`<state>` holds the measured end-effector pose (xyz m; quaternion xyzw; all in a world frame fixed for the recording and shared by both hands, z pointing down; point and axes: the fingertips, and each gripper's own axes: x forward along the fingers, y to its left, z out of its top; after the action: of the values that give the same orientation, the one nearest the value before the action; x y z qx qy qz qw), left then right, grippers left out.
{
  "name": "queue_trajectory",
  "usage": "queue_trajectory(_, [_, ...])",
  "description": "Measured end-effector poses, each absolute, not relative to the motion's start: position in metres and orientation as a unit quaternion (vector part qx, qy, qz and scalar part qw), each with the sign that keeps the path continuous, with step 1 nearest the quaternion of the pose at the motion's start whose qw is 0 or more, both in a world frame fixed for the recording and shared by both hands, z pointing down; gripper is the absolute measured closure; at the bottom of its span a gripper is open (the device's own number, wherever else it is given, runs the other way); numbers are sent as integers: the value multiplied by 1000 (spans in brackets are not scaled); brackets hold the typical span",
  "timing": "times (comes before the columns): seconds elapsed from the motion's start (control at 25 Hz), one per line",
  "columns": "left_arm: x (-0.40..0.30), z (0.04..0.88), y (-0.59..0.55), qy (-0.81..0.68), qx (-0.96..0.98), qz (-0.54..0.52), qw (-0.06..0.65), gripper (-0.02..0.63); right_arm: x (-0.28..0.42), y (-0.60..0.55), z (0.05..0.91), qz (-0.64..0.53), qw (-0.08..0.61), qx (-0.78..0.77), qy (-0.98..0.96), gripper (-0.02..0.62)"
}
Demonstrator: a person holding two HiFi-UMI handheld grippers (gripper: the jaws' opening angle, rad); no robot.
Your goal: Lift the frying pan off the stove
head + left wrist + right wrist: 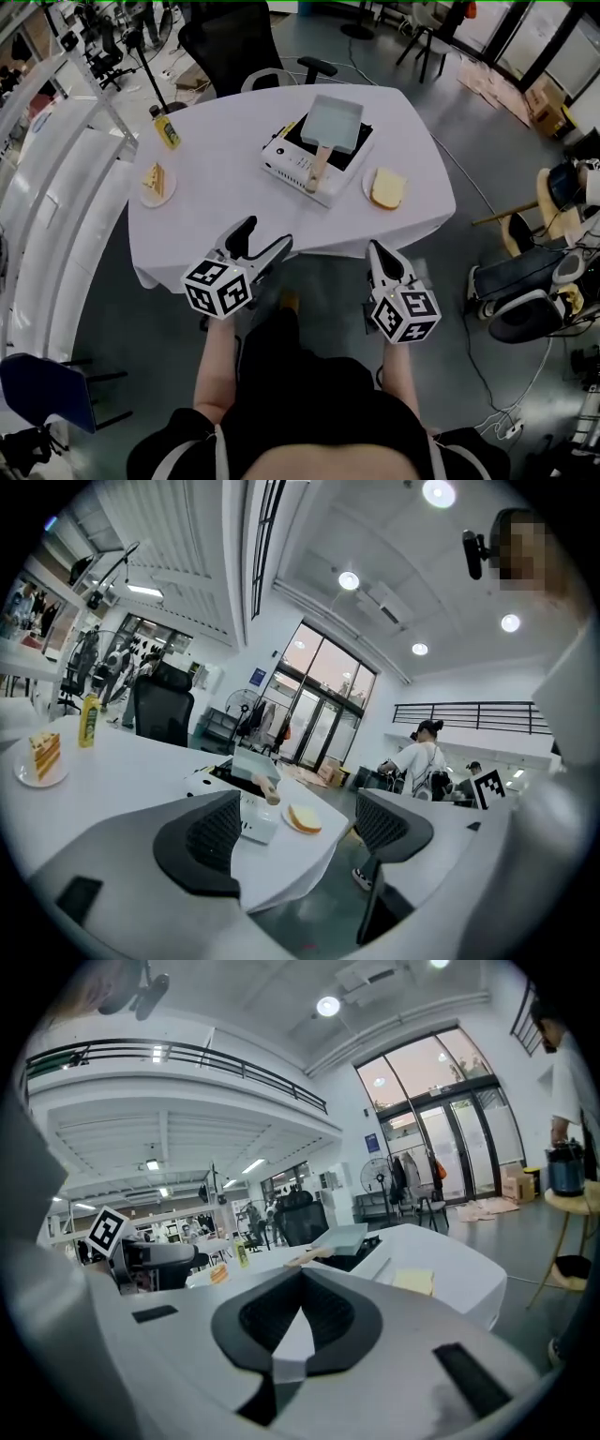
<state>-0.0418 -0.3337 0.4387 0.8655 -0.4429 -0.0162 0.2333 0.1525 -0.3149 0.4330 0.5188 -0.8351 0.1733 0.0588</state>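
Head view. White desk point(216, 178). The stove point(292, 161) stands near its centre. The frying pan point(335, 120), square and pale, sits on top, with its wooden handle point(319, 167) pointing back toward the person. Both the left gripper point(265, 239) and the right gripper point(377, 249) are held at the desk's near edge, well apart from the pan. A plate with toast point(387, 187) lies just right of the stove.

Left gripper view. Fingers wide apart, nothing between them. Pan and handle show across the desk through the gap.

Right gripper view. Fingers pressed together, empty. The pan is beyond the tips, well apart.

Risks, as judged:
- The closed right fingers would shove the handle rather than take it unless opened first.
- A hold far out on the round handle may let the pan roll or dip.
- The stove looks light, so a snagged pan could drag it.
- A wide approach from the right could clip the plate with toast.
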Motion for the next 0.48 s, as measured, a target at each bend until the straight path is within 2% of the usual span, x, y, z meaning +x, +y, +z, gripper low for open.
queue_trajectory(0.48, [-55,428,-446,-405,870,-36,278,212,133,-426,422,166,58,533,-828,592])
